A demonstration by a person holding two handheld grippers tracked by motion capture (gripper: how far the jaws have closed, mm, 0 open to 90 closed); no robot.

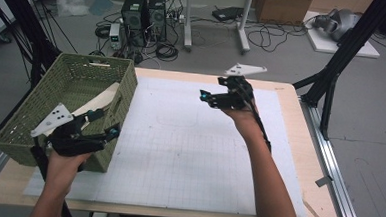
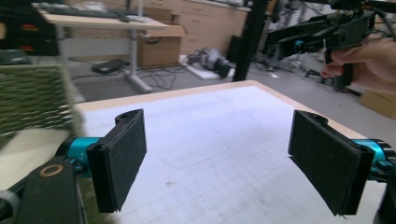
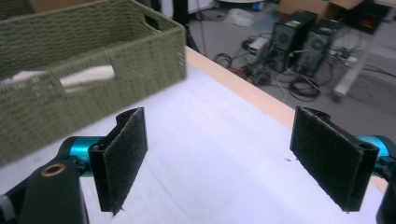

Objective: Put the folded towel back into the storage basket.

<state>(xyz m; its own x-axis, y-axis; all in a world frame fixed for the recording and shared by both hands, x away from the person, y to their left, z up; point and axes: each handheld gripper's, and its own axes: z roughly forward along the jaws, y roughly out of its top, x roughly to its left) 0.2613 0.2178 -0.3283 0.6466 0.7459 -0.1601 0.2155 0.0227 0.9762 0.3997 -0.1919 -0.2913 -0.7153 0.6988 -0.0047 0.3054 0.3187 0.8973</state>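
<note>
Both your grippers hold nothing: the left gripper (image 1: 107,125) hangs at the near corner of the green woven basket (image 1: 28,116) with its jaws spread wide, and the right gripper (image 1: 205,95) hovers released over the far middle of the table. The cream folded cloth (image 1: 99,102) already lies inside the basket, showing through the handle slot in the right gripper view, so the putting-away looks done and little seems left beyond drawing your hands back. The white gridded mat (image 1: 188,153) on the light wooden table (image 1: 314,160) lies bare. Beyond stand two black computer towers (image 1: 146,13), loose cables and cardboard boxes on a grey floor.
</note>
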